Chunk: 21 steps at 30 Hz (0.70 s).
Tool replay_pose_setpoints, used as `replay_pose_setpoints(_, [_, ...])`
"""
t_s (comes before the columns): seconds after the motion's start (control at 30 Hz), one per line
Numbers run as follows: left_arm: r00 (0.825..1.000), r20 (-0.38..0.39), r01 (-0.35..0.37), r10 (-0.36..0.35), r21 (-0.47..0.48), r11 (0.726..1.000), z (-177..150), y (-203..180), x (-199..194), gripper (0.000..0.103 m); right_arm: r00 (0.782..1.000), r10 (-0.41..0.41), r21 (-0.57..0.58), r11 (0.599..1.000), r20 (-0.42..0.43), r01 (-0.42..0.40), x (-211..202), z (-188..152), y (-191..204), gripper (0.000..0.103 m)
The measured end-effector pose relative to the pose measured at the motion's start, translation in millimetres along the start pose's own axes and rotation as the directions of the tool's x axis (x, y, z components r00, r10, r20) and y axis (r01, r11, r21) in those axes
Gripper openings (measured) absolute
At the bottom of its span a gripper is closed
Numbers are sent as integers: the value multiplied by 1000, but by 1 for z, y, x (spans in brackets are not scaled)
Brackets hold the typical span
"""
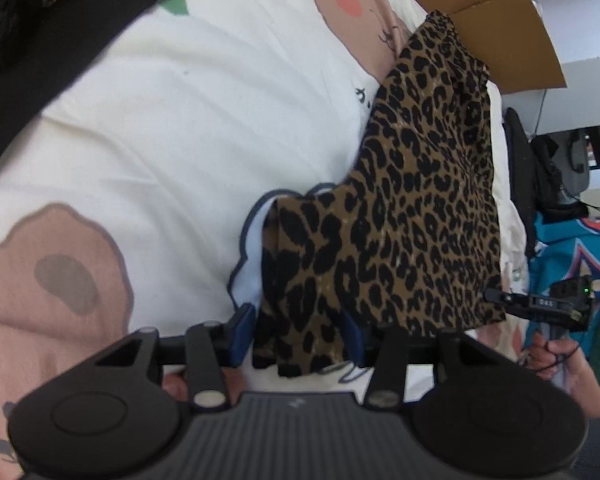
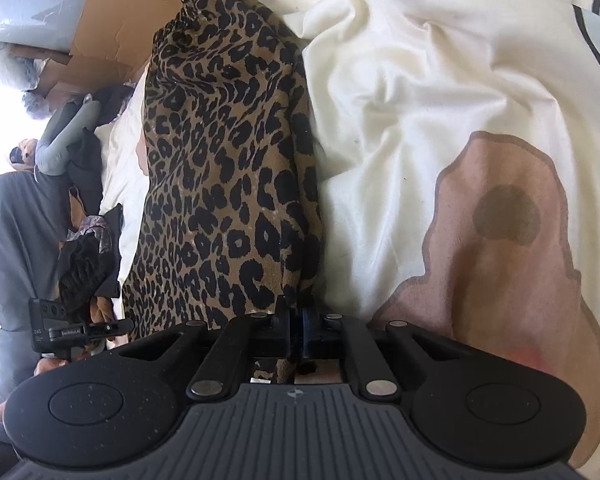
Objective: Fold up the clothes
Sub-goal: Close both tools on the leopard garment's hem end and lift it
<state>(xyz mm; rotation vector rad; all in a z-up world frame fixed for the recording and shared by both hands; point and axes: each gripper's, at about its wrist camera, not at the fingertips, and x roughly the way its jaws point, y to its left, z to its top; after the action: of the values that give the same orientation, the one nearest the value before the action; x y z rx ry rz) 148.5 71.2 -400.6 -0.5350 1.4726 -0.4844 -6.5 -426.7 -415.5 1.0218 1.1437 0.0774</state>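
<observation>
A leopard-print garment (image 1: 420, 208) lies folded in a long strip on the cream bedsheet (image 1: 200, 100). My left gripper (image 1: 298, 334) stands open at its near corner. The blue pads (image 1: 242, 332) are well apart, and the corner's loose fabric hangs between them. In the right wrist view the same garment (image 2: 224, 168) runs away from me. My right gripper (image 2: 297, 316) is shut on the near edge of the cloth, with the pads pinched together. The right gripper's tip (image 1: 496, 296) also shows at the garment's right edge in the left wrist view, with a hand (image 1: 552, 354) behind it.
A cardboard box (image 1: 500, 20) stands past the garment's far end. Black fabric (image 1: 60, 40) covers the sheet's upper left. A teal garment (image 1: 572, 248) hangs off the bed's right side. Dark clothes (image 2: 84, 260) are piled beside the bed, and the sheet (image 2: 420, 100) is rumpled.
</observation>
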Motion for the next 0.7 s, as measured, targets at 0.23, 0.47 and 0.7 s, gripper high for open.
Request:
replay_pose_setpoints(0.23, [997, 22, 71, -70, -48, 996, 3, 10, 5, 44, 1000, 0, 21, 1000, -27, 0, 7, 0, -5, 7])
replay_pose_setpoints(0.47, [995, 10, 99, -99, -71, 993, 0, 15, 7, 39, 998, 27, 39, 999, -51, -25, 8, 0, -12, 8])
replay_pose_setpoints(0.7, [998, 1, 64, -64, -75, 995, 2, 20, 4, 12, 999, 12, 6, 1000, -51, -12, 9, 2, -7, 5])
